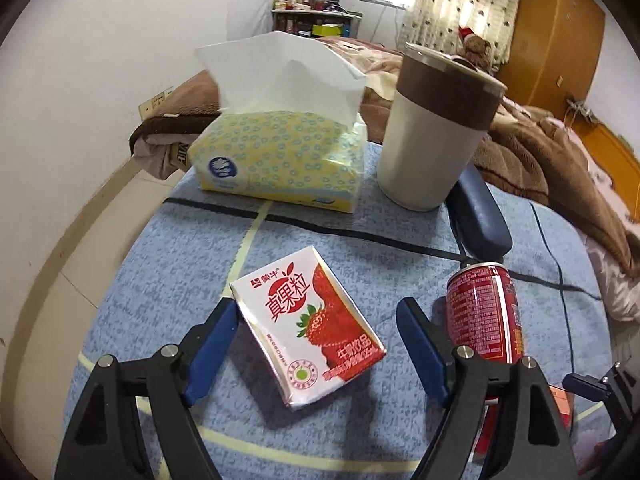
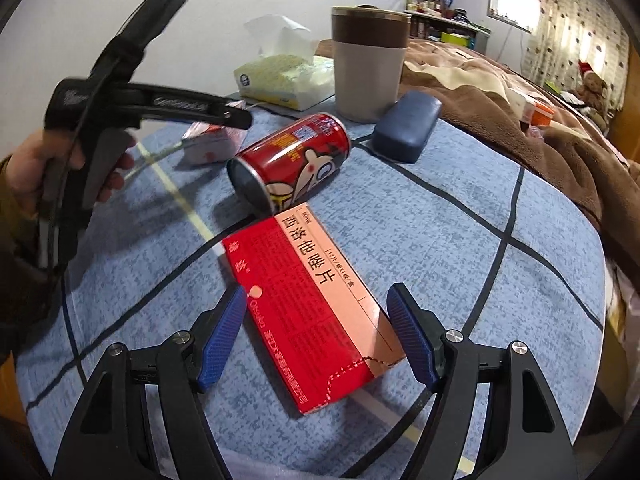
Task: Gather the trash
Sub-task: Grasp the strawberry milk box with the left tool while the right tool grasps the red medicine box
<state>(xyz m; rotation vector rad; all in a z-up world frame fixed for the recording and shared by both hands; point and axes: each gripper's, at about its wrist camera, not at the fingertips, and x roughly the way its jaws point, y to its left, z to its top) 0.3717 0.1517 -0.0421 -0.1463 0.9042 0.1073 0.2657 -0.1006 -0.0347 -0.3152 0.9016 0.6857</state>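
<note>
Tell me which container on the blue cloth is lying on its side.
The red drink can, tipped over beside the red medicine box. The brown-and-white cup stands upright.

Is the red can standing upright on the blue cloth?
No. The red can lies on its side on the blue cloth, its round end facing the camera.

I see three pieces of trash on the blue checked cloth. A strawberry milk carton point(image 1: 308, 328), white and red, lies flat on its broad face, turned at an angle. To its right a red drink can point(image 2: 290, 164) lies on its side, its base end touching a flat red-and-pink medicine box point(image 2: 316, 308) that lies label up.
</note>
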